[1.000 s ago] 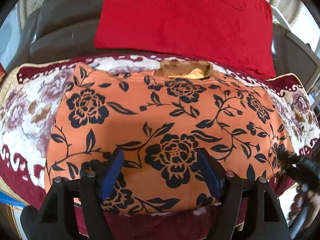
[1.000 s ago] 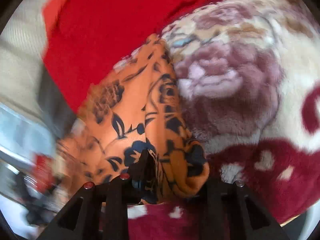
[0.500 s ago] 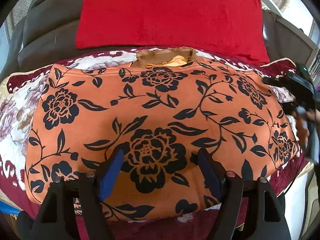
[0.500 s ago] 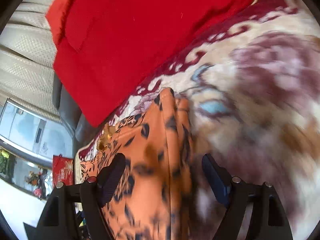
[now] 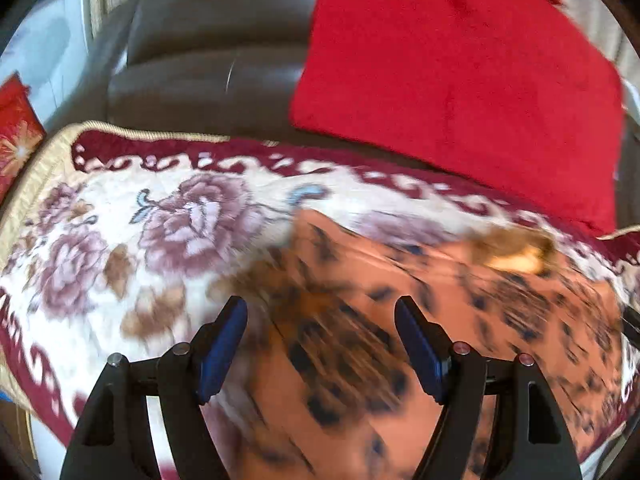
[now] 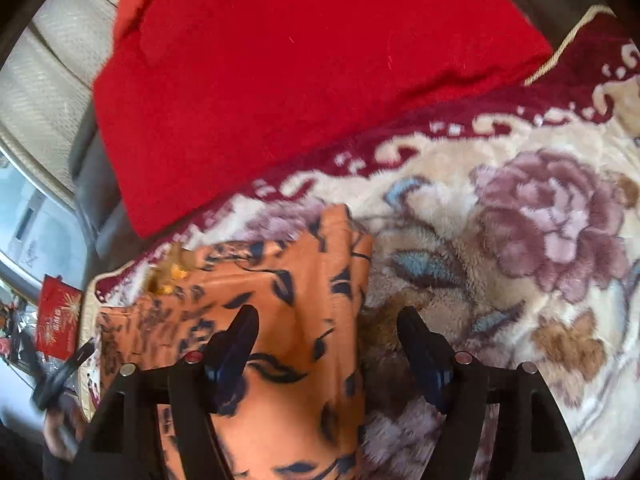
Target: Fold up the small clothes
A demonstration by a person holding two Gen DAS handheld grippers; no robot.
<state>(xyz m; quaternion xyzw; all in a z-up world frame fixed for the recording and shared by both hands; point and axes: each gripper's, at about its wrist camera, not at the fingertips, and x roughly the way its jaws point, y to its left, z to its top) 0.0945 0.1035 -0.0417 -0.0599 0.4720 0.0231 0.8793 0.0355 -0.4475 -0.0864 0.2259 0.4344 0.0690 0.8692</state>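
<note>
Garment (image 6: 280, 320), orange with dark blue flowers, spread on a floral plush blanket (image 6: 520, 240) over a dark sofa (image 5: 208, 52), red cushion (image 6: 300, 72) propped behind. Sharp in the right wrist view, with a folded right edge and a tan collar patch at the far end; smeared by blur in the left view (image 5: 420, 320). Left gripper (image 5: 320, 344) poised over the garment's left edge, jaws spread, empty. Right gripper (image 6: 326, 352) straddling the folded edge, jaws spread, nothing pinched.
</note>
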